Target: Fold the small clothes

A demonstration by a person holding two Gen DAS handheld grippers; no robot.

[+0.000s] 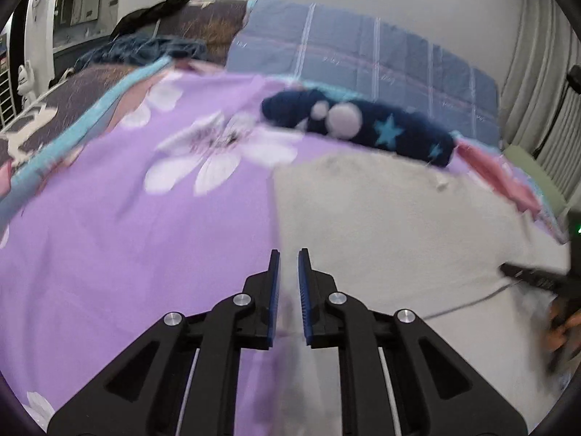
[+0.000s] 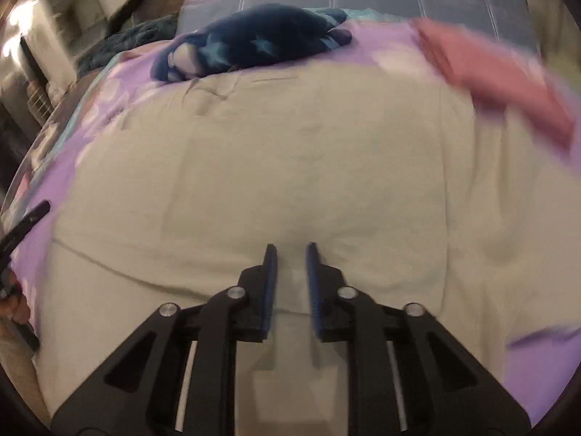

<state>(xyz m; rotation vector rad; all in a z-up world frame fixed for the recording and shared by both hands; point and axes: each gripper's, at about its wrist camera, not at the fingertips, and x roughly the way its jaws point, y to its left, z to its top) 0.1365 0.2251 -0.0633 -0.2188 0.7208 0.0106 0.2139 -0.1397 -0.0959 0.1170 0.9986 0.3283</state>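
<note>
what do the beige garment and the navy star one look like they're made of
Beige garment: looks like a thin woven or jersey cotton, matte, lying flat with shallow creases and a stitched seam line. Navy star garment: appears thicker and fuzzier, perhaps fleece or plush, since it bunches in soft rounded lumps. Motion blur leaves both uncertain.

Soft even indoor light, left view brighter; motion blur throughout, fisheye bending, dark corner vignette
</note>
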